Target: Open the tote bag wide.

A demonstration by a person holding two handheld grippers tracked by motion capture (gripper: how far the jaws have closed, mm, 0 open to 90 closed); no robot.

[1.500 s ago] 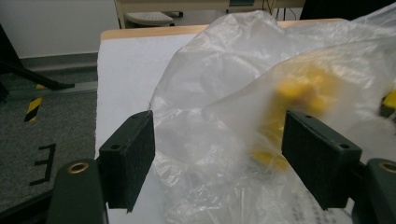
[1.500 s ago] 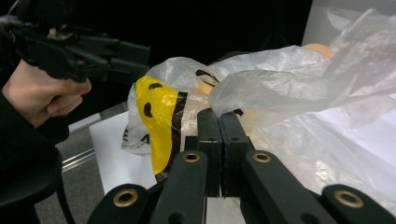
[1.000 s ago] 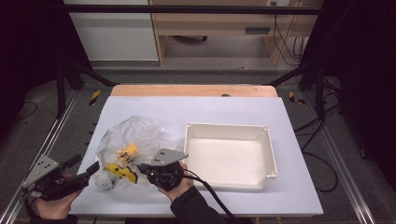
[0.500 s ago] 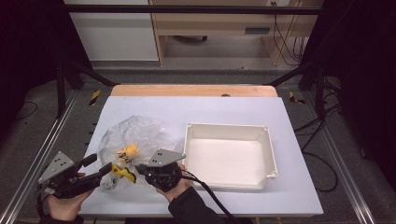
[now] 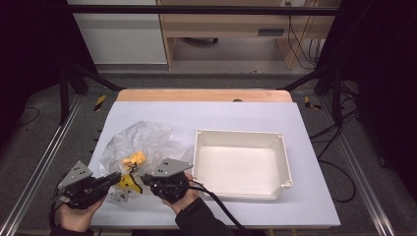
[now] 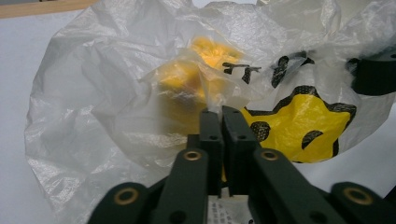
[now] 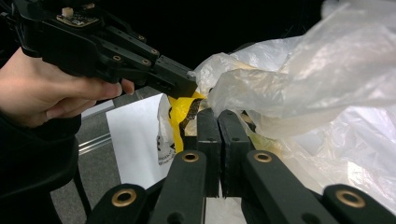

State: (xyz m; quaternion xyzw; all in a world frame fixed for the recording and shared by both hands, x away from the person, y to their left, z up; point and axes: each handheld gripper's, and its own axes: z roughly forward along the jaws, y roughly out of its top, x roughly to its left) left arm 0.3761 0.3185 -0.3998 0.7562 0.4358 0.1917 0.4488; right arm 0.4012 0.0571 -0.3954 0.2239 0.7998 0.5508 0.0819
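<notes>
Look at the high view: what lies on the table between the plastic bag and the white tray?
Nothing. In the high view, a narrow strip of bare white table separates the bag from the tray; the right tongs sit just below that gap.

Black marks on the plastic bag [image 6: 261,70] are not legible.

A white tray [image 5: 282,162] sits on the right half of the surface [image 5: 236,115], open side up. The surface is white with a wooden strip [image 5: 201,95] along its far edge. Beyond it stand a white cabinet [image 5: 118,37] and a wooden shelf [image 5: 221,24] on the floor.
</notes>
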